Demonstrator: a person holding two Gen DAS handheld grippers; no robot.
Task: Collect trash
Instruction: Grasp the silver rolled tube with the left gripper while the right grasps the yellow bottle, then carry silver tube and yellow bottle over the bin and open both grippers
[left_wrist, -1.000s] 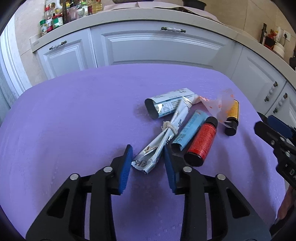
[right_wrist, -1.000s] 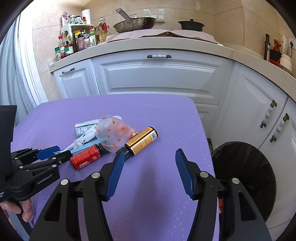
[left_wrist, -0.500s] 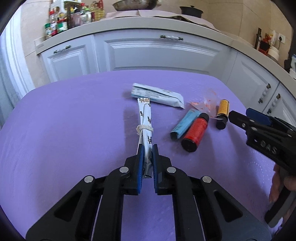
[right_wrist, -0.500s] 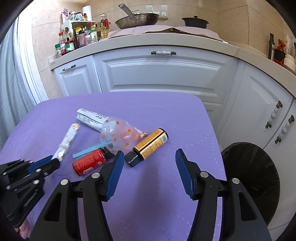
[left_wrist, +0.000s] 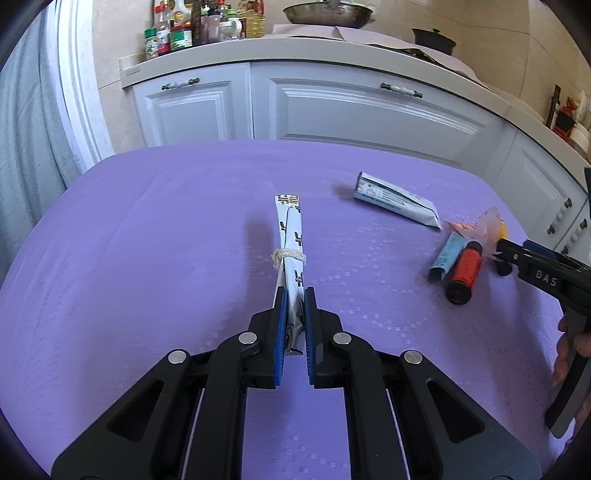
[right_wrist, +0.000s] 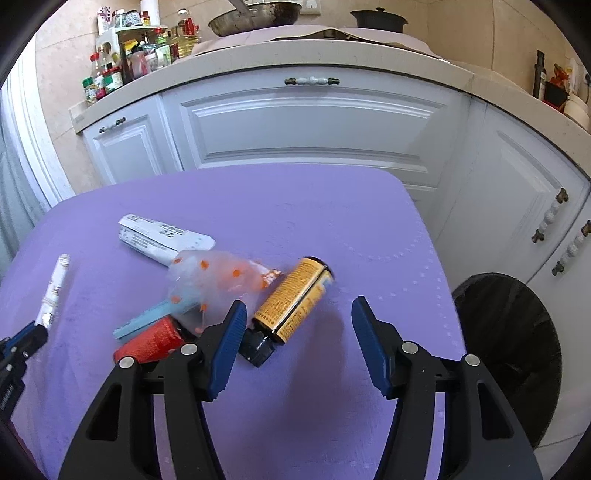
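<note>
My left gripper (left_wrist: 294, 295) is shut on a long silver wrapper tied with string (left_wrist: 290, 236), held above the purple table; the wrapper also shows in the right wrist view (right_wrist: 54, 288). My right gripper (right_wrist: 297, 314) is open, just in front of a yellow bottle with a black cap (right_wrist: 291, 306). Next to that bottle lie a clear bag with orange dots (right_wrist: 214, 280), a red bottle (right_wrist: 151, 341), a light blue tube (right_wrist: 147, 319) and a white tube (right_wrist: 162, 240). The pile also shows at the right of the left wrist view, with the red bottle (left_wrist: 466, 267) and white tube (left_wrist: 397, 203).
A black trash bin (right_wrist: 513, 365) stands on the floor beyond the table's right edge. White kitchen cabinets (right_wrist: 314, 122) run behind the table, with spice jars (right_wrist: 107, 77) and a pan on the counter. The purple table (left_wrist: 147, 240) spreads to the left.
My left gripper closed on the tied silver wrapper, lifted it and carried it left, away from the pile. My right gripper moved closer to the yellow bottle, still open.
</note>
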